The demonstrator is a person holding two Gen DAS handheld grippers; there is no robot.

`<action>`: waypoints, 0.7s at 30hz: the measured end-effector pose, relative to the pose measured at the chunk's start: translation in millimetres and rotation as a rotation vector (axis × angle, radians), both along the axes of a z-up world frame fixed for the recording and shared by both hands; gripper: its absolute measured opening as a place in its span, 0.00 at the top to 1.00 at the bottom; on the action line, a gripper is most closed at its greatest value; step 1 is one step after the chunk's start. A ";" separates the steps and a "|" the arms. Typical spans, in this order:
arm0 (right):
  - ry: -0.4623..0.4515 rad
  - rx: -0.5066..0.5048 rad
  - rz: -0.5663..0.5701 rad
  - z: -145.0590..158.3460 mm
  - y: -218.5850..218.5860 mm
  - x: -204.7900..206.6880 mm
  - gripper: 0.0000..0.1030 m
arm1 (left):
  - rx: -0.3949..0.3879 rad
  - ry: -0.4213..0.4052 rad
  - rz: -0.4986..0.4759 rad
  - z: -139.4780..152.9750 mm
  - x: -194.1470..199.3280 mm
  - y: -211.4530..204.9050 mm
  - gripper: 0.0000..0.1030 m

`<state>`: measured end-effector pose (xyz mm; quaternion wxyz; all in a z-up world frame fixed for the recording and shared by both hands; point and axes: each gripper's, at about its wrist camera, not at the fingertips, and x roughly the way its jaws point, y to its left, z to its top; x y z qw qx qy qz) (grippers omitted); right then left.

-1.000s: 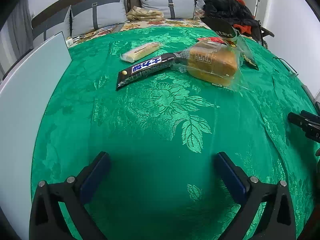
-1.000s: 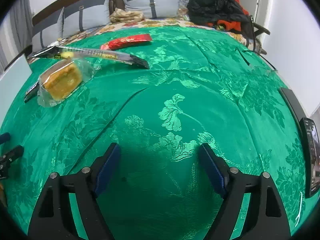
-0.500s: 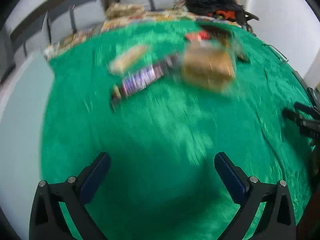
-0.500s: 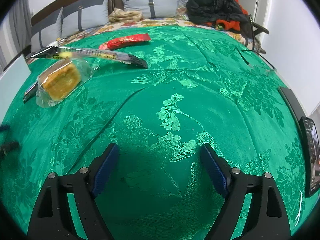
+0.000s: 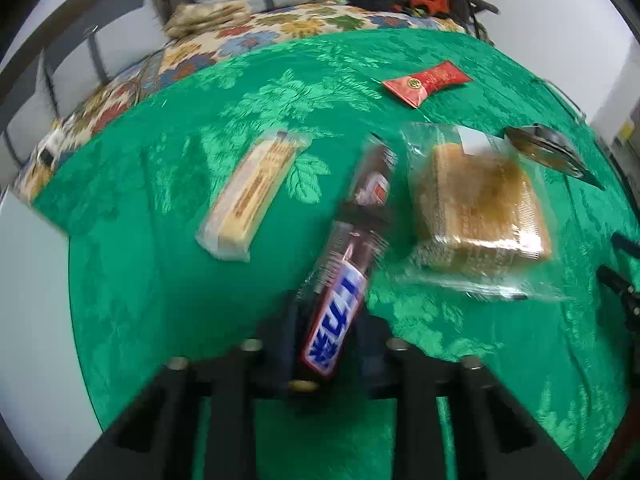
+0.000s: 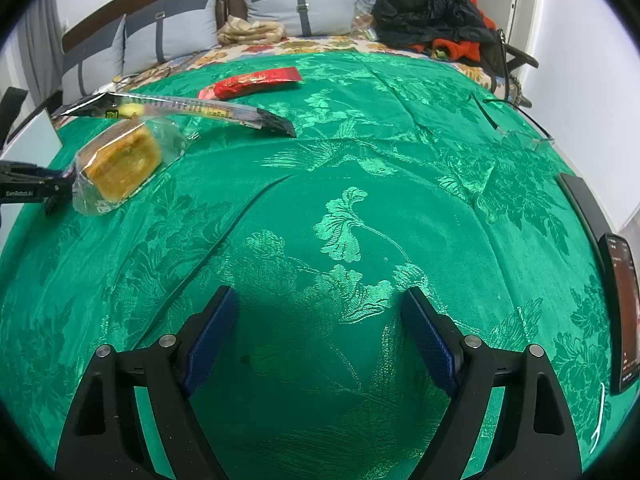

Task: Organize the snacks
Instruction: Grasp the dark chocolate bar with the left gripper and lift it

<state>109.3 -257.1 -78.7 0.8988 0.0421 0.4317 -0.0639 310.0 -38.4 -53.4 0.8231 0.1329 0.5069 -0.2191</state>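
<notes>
My left gripper (image 5: 326, 344) is shut on the near end of a dark chocolate bar (image 5: 344, 280) with a blue and white label, which points away across the green cloth (image 5: 160, 280). Left of the bar lies a pale wafer bar (image 5: 252, 196) in clear wrap. Right of it sits a wrapped yellow cake (image 5: 480, 208). Farther back lies a red packet (image 5: 426, 82), and a long dark-ended packet (image 5: 548, 152) at the right. My right gripper (image 6: 320, 336) stands open over bare cloth with nothing between its fingers. The cake (image 6: 120, 164), long packet (image 6: 180, 110) and red packet (image 6: 252, 82) lie far to its left.
A white board (image 5: 32, 300) borders the cloth on the left. A phone (image 6: 622, 308) lies at the right edge, with a thin cable (image 6: 516, 128) beyond it. Grey pillows (image 6: 280, 12) and a heap of dark and orange clothes (image 6: 432, 16) are at the back.
My left gripper has swung forward to the chocolate bar, rolled, and shut on its near end. The right gripper has kept still and open.
</notes>
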 end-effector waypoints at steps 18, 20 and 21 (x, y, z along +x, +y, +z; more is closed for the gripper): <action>0.001 -0.001 -0.001 0.0 -0.4 -0.1 0.15 | -0.116 -0.047 0.324 -13.9 -151.1 70.3 0.12; 0.002 0.001 -0.002 -0.1 -0.8 -0.1 0.14 | -0.090 -0.085 0.326 -18.0 -147.1 67.7 0.12; 0.002 0.002 -0.002 -0.3 -1.0 0.1 0.14 | -0.064 -0.107 0.319 -20.4 -147.7 66.4 0.10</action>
